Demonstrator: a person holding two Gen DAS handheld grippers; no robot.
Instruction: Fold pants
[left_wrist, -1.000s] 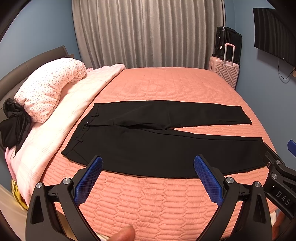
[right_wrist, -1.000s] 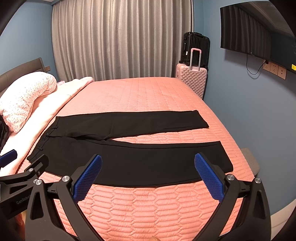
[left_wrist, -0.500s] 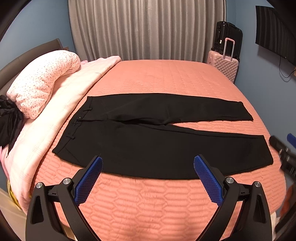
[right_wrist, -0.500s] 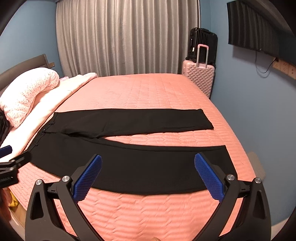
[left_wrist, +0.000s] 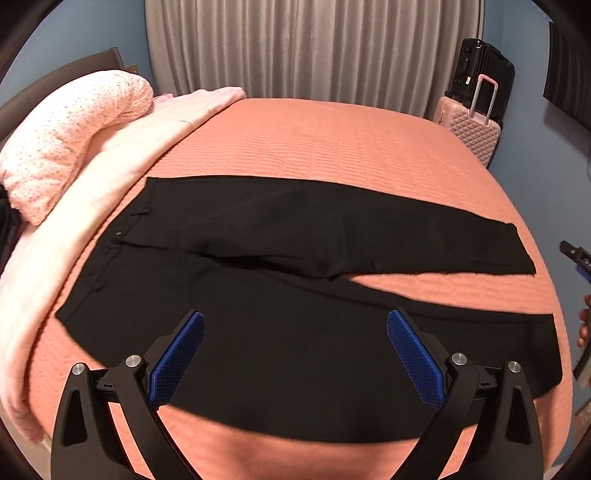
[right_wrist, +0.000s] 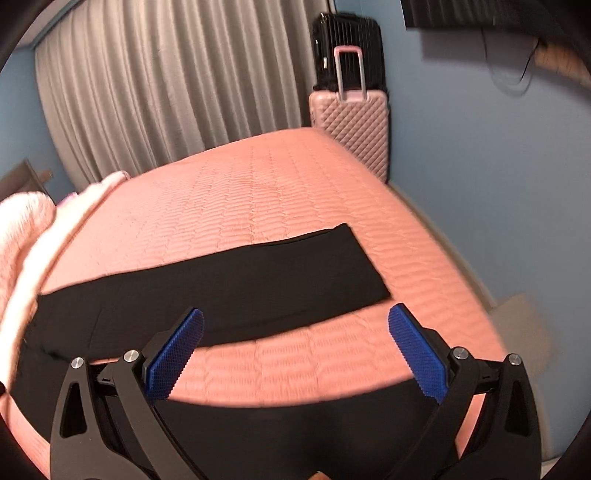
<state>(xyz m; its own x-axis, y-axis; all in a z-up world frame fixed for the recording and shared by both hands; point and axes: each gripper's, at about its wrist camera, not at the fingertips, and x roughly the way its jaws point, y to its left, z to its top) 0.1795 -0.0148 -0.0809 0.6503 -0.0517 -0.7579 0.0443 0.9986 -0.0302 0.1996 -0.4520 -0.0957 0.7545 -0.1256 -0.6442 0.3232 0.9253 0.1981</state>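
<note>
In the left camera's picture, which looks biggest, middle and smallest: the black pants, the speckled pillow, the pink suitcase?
1. Black pants, by far the largest.
2. Speckled pillow.
3. Pink suitcase, smallest, though it stands farthest from the camera, so its true size is unsure.

both wrist views face across the bed (left_wrist: 332, 129), close above, sharing the pants (left_wrist: 295, 258)

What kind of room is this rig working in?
Almost certainly a bedroom: a bed with a salmon quilted bedspread and a pillow at its head, grey floor-length curtains behind, and a pink suitcase by the wall. Black pants lie flat on the bed.
</note>
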